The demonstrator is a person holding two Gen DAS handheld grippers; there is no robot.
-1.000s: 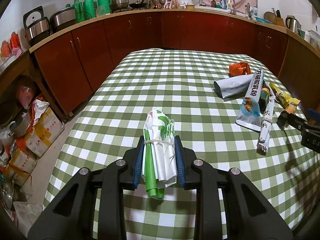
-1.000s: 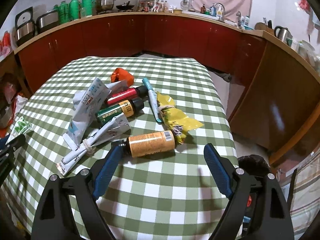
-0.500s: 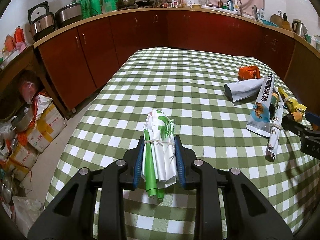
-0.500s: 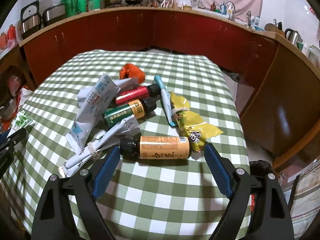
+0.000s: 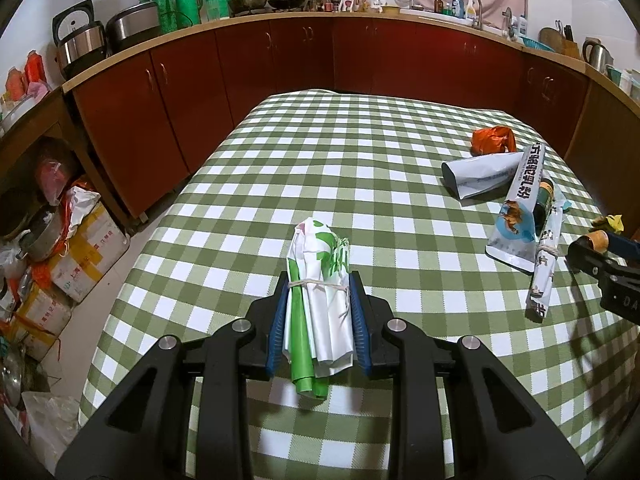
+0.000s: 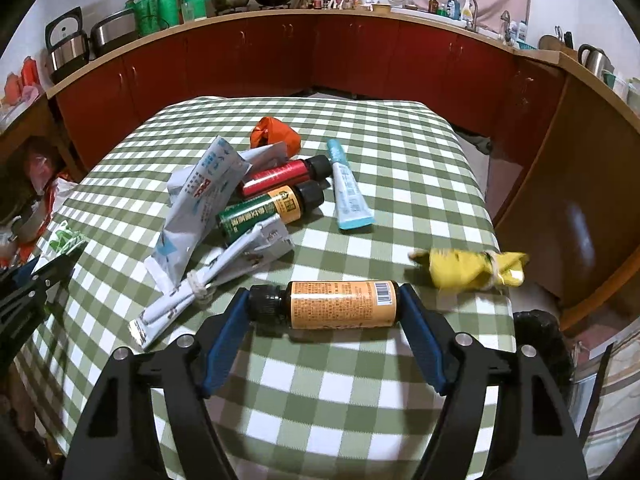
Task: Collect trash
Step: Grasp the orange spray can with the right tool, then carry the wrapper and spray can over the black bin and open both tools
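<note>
My left gripper (image 5: 318,282) is shut on a rolled green-and-white plastic bag (image 5: 320,256) tied with string, held just above the checked tablecloth (image 5: 360,152). An orange bottle (image 6: 340,306) with a black cap lies crosswise between the fingers of my right gripper (image 6: 324,292), one pad against the cap and the other against the base. Beyond it lies a heap of trash: a white pouch (image 6: 196,200), a tied white wrapper (image 6: 216,276), a green bottle (image 6: 260,214), a red bottle (image 6: 280,176), a blue tube (image 6: 350,192) and an orange bag (image 6: 276,132).
A blurred yellow wrapper (image 6: 472,268) sits near the table's right edge. A dark round object (image 6: 540,336) is on the floor beside that edge. Red cabinets (image 5: 304,52) ring the table. Boxes and bags (image 5: 80,248) crowd the floor to the left.
My right gripper's fingers have closed onto the ends of the orange bottle, which turned crosswise. The yellow wrapper has slid right toward the table edge. The left gripper still holds the bag.
</note>
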